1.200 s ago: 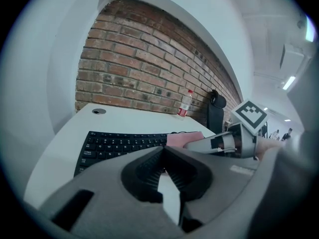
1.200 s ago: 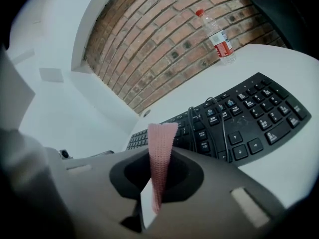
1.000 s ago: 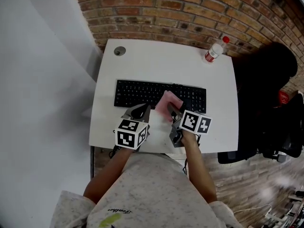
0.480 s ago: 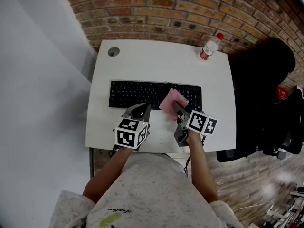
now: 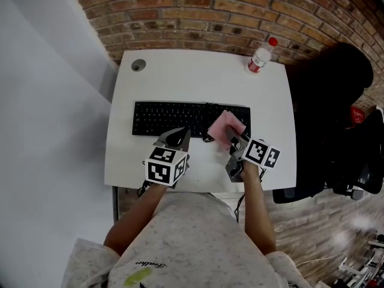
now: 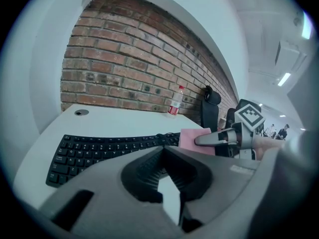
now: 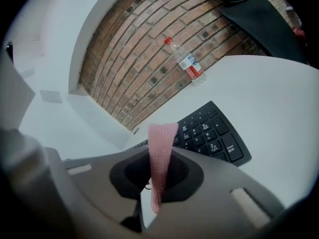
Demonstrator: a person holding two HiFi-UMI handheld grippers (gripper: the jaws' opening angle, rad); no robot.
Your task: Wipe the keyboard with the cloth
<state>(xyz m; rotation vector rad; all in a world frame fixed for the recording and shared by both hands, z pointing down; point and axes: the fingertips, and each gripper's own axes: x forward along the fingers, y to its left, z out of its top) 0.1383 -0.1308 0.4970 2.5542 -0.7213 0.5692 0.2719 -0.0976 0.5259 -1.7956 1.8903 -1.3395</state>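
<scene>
Well, keyboard (image 5: 174,116), white desk (image 5: 192,77), brick wall (image 5: 198,11)

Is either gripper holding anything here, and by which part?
The right gripper pinches the pink knitted cloth by its near edge; the left gripper is shut, empty.

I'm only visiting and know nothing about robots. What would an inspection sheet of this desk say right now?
Surface: white table, with a round grommet in its far left corner.
Job's things: black keyboard lies across the middle; pink cloth is over its right end.
Clutter: plastic bottle with a red cap, at the far right corner.
Grippers: left gripper shut and empty, by the keyboard's near edge; right gripper shut on the cloth.
Cables: nothing seen on the table top.
Surroundings: brick wall behind, black chair to the right, wooden floor.
</scene>
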